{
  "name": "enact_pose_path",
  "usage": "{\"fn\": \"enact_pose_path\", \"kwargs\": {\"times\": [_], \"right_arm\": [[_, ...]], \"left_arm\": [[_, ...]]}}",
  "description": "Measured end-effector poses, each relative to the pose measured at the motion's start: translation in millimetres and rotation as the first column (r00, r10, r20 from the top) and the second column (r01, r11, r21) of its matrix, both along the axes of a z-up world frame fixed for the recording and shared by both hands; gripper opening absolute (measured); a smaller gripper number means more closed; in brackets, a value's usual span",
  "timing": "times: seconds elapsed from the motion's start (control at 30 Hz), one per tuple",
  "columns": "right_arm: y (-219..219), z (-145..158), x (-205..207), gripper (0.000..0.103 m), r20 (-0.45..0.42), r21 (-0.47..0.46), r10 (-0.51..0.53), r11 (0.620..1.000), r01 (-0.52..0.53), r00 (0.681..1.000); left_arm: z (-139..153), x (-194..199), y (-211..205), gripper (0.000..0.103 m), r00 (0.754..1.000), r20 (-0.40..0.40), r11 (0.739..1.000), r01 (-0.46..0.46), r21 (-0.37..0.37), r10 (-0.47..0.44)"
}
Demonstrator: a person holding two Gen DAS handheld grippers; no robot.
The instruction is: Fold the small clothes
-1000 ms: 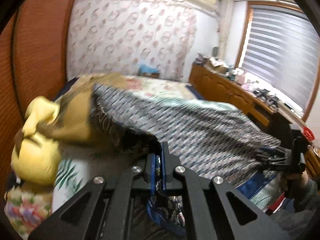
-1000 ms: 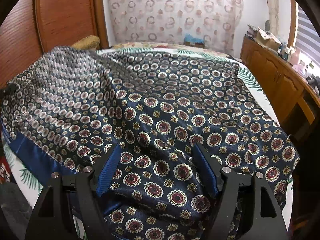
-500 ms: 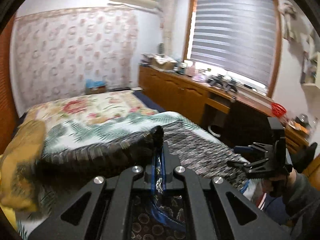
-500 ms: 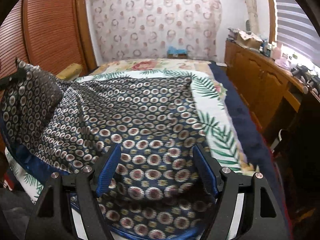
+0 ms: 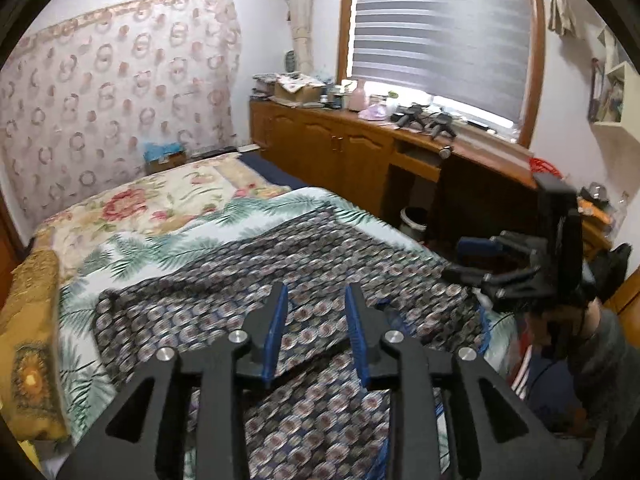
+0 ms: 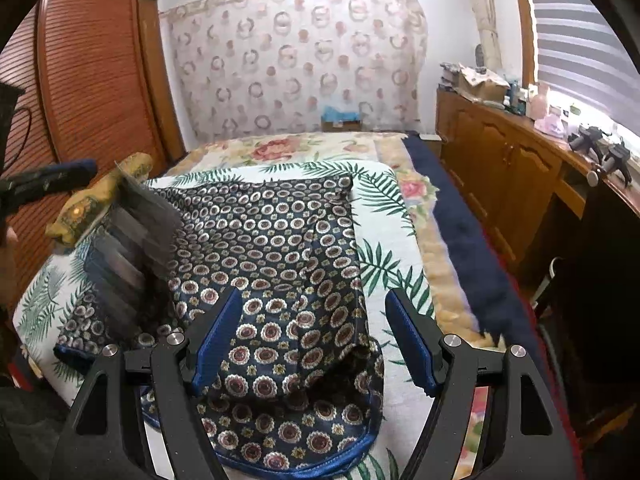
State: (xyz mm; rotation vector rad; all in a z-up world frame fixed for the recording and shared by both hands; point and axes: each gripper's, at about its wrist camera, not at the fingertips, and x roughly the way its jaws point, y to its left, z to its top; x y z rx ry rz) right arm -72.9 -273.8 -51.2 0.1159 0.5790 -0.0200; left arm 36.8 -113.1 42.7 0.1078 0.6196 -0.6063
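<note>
Left hand-held gripper (image 5: 314,332) hangs over the near part of the bed with its blue-padded fingers (image 5: 274,336) parted by a modest gap and nothing between them. Beneath it lies the small garment (image 5: 280,280), a navy cloth printed with rows of round medallions and edged in brighter blue, spread over a bedcover with green palm fronds (image 5: 132,252). Motion blur softens the pattern in the left wrist view.

Right hand-held gripper (image 6: 314,340) is spread wide, its pads standing on either side of the garment's (image 6: 280,280) near end without gripping it. From this side the cloth runs away from the camera in a long folded strip, with its blue-bordered hem (image 6: 312,468) curving along the closest edge. At its left side a flap of the fabric (image 6: 136,240) stands up off the bed in a grey blur, just below the tip of the other gripper (image 6: 52,180); whether it touches that tip cannot be told.

A floral quilt (image 6: 280,148) covers the far end of the bed, and a yellow patterned pillow (image 5: 32,320) lies along its left side. A wooden cabinet (image 5: 340,152) cluttered with small items runs under the window with grey blinds (image 5: 432,32).
</note>
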Motion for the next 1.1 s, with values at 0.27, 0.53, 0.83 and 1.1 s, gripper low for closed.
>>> {"fn": "enact_pose_path", "kwargs": {"times": [0.27, 0.53, 0.83, 1.1], "right_arm": [[28, 13, 21, 0.076, 0.018, -0.014, 0.067, 0.998, -0.067, 0.998], [78, 15, 58, 0.076, -0.014, -0.066, 0.187, 0.98, -0.188, 0.982], [136, 4, 95, 0.076, -0.089, -0.106, 0.323, 0.937, -0.331, 0.942], [175, -12, 118, 0.076, -0.171, -0.162, 0.407, 0.887, -0.433, 0.897]], "left_arm": [[-12, -13, 62, 0.03, 0.991, -0.005, 0.991, -0.135, -0.018, 0.135], [-39, -17, 119, 0.03, 0.96, -0.036, 0.961, -0.277, -0.021, 0.276], [-64, -17, 150, 0.03, 0.935, -0.081, 0.937, -0.348, -0.037, 0.344], [-68, -18, 155, 0.03, 0.933, -0.084, 0.935, -0.353, -0.04, 0.349]]}}
